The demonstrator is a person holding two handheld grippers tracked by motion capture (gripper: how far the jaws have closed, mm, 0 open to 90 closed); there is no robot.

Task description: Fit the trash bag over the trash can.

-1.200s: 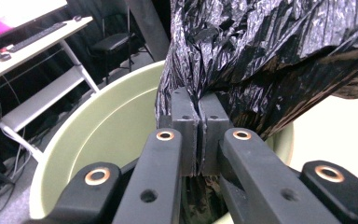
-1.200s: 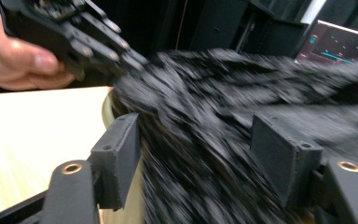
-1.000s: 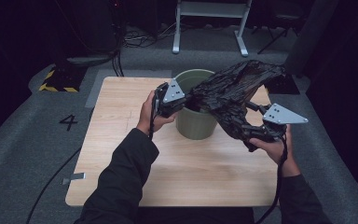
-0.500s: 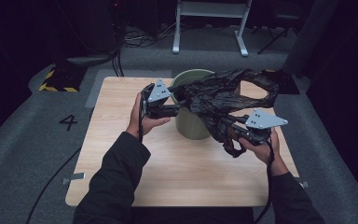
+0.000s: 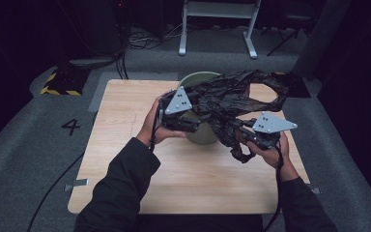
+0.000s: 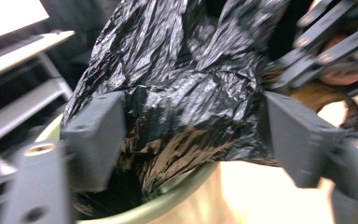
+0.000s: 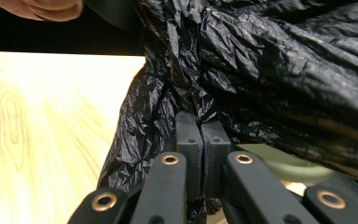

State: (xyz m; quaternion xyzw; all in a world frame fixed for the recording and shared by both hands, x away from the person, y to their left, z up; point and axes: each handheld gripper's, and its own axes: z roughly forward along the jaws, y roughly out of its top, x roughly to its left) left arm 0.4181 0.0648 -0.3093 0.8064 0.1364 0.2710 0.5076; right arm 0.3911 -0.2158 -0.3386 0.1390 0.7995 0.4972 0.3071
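A crumpled black plastic bag (image 5: 232,96) hangs over a pale green bin (image 5: 204,136) on the wooden table (image 5: 125,106). My left gripper (image 5: 199,125) sits at the bin's near-left side. In the left gripper view its jaws (image 6: 182,135) stand apart with a bulge of the bag (image 6: 182,70) between them, above the bin's rim (image 6: 168,205); they have just been closing a little. My right gripper (image 5: 236,134) holds the bag's lower right part. In the right gripper view it (image 7: 202,126) is shut, pinching the bag's film (image 7: 284,60).
The bin stands near the table's far edge. A white metal stand (image 5: 217,24) and cables lie on the floor behind. A yellow-black striped block (image 5: 58,83) and a painted 4 (image 5: 71,126) are on the grey floor at the left.
The left gripper let go of the bag, opened, swung left and came back toward the bin. The right gripper moved left and shut on the bag. The bag hangs lower.
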